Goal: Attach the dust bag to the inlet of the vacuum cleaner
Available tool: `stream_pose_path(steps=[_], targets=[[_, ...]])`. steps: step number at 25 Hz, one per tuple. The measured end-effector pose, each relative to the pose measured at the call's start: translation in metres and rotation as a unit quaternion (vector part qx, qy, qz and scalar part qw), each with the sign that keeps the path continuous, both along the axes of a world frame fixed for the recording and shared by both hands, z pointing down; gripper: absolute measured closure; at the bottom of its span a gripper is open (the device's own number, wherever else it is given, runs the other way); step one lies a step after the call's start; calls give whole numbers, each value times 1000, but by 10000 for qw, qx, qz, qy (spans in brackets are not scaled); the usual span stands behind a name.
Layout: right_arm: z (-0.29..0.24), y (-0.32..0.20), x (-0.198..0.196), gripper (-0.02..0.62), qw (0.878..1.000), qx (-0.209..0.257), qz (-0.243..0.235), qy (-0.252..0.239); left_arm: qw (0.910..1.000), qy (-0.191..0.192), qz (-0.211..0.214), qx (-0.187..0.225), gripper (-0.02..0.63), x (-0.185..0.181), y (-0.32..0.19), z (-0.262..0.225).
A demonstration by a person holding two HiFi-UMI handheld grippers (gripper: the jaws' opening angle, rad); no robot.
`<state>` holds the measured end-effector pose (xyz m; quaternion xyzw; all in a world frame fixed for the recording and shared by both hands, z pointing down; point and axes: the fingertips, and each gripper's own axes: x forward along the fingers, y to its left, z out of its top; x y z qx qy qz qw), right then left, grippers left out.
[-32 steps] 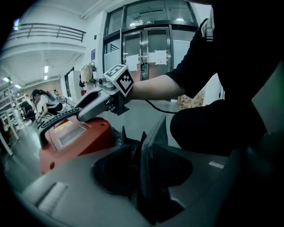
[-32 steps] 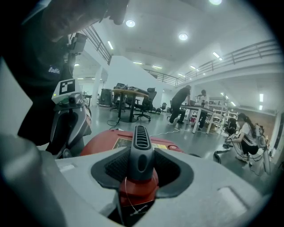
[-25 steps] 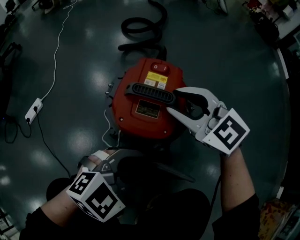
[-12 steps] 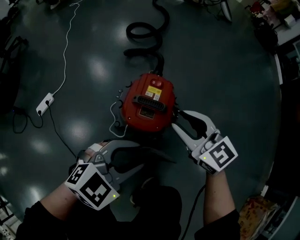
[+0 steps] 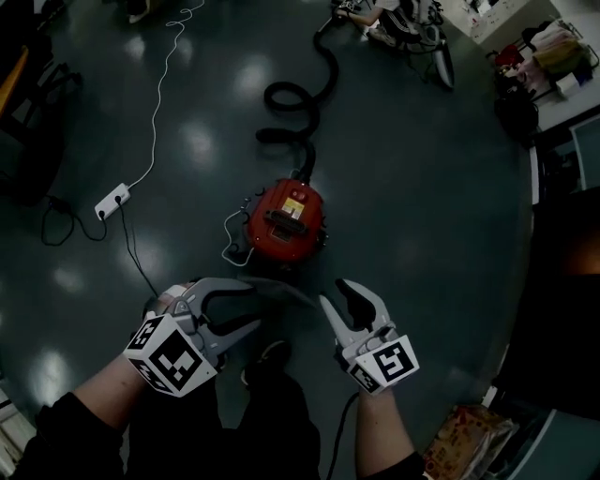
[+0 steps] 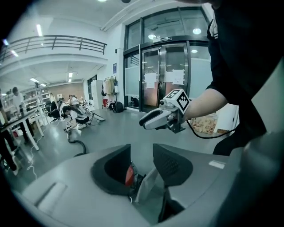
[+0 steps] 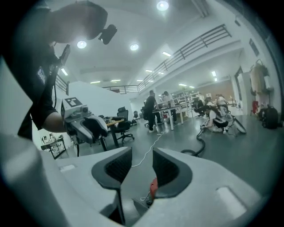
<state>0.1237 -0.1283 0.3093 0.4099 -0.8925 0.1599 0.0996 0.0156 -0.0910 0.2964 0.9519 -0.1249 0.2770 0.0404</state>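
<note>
The vacuum cleaner point(image 5: 286, 223) lies up-frame, midway between the right claw point(image 5: 337, 292), parted and empty, and the left claw point(image 5: 255, 302), parted around a thin grey sheet point(image 6: 148, 185), perhaps the dust bag.

This is a big open-plan work hall, part lab and part office. A polished grey floor point(image 5: 422, 187) spreads wide under round ceiling lights point(image 7: 162, 5), and a railed gallery point(image 6: 57, 43) runs along the upper level. Tall glass doors point(image 6: 164, 75) with papers stuck on them close one side, with a clothes rack point(image 6: 108, 86) just beside them. People point(image 7: 151, 108) stand at long desks point(image 7: 171, 110), and swivel chairs point(image 7: 123, 123) are near. A white power strip point(image 5: 112, 201) and its cable lie on the floor.
</note>
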Motion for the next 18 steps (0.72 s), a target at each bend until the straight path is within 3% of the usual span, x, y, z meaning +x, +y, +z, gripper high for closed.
stream_pose_path(steps=[4, 9, 18], targets=[[-63, 32, -15, 448, 9998, 68, -28, -170, 9999, -17, -152, 75, 443, -6, 23, -64], [-115, 83, -30, 448, 9982, 56, -560, -223, 9984, -150, -471, 257, 445, -15, 49, -135], [-147, 133, -34, 448, 9965, 163, -670, -471, 9932, -193, -1007, 555, 445, -30, 85, -190]])
